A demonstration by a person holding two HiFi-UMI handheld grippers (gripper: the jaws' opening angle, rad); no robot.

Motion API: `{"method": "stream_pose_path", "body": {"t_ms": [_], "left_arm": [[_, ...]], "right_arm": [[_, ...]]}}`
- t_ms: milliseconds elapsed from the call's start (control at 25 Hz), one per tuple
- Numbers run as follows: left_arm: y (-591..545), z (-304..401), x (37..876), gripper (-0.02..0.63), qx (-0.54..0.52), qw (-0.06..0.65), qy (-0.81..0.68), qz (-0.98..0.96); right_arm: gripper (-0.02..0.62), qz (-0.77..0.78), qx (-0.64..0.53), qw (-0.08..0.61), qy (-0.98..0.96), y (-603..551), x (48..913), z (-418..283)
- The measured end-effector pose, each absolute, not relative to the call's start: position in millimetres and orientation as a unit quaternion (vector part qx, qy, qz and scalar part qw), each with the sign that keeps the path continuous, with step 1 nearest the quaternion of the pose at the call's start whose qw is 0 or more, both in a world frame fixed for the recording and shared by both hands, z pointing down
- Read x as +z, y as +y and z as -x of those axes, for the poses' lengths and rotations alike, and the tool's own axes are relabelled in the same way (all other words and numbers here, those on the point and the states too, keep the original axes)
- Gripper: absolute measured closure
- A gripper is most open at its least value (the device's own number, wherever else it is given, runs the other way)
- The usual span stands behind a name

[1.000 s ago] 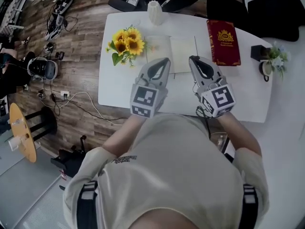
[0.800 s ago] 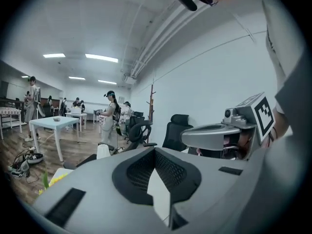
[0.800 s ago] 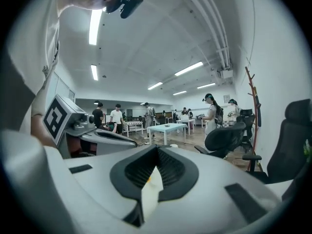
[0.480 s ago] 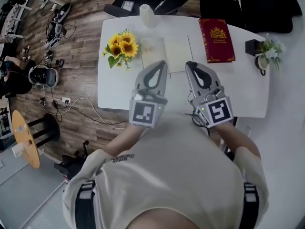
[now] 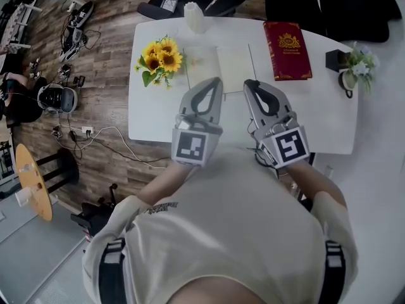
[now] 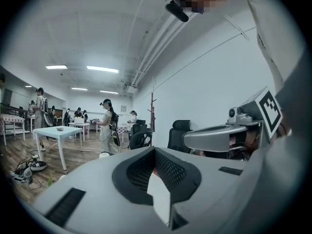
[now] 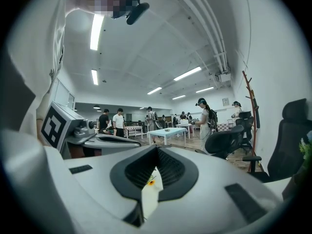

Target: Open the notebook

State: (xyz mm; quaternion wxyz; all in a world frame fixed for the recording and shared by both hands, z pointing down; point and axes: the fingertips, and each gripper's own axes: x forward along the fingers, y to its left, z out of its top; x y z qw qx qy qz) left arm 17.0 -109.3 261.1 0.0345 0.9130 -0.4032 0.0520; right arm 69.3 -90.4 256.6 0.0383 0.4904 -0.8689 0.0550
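The notebook [image 5: 221,65] lies open on the white table [image 5: 152,116], showing two pale pages. I hold both grippers side by side in the air, pointing nearly level, and in the head view their tips stand just over the notebook's near edge. The jaws of the left gripper [image 5: 215,81] meet at the tip with nothing between them, and it is shut. My right gripper [image 5: 248,83] is also shut and empty. In the gripper views, the left gripper [image 6: 155,149] and the right gripper [image 7: 156,147] look out over the room, with a sliver of table showing through each jaw opening.
A red book [image 5: 288,49] lies to the right of the notebook and sunflowers [image 5: 158,57] to its left. A white vase [image 5: 194,18] stands at the far edge, and a small potted plant [image 5: 355,68] at the right end. Cables and gear [image 5: 69,94] lie on the wooden floor to the left.
Both grippers have risen off the table towards the camera and stayed shut. The notebook has not moved.
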Motion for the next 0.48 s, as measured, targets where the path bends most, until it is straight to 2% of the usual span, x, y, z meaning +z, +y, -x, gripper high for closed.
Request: {"method": "stream_pose_path", "body": {"t_ms": [480], "left_arm": [[-104.1,-14.1,270.3,0.604,0.072,0.038,-0.404,-0.911]], "right_arm": [[0.594,-0.475,0.071,0.04,-0.876,-87.4,262.5,-62.2]]}}
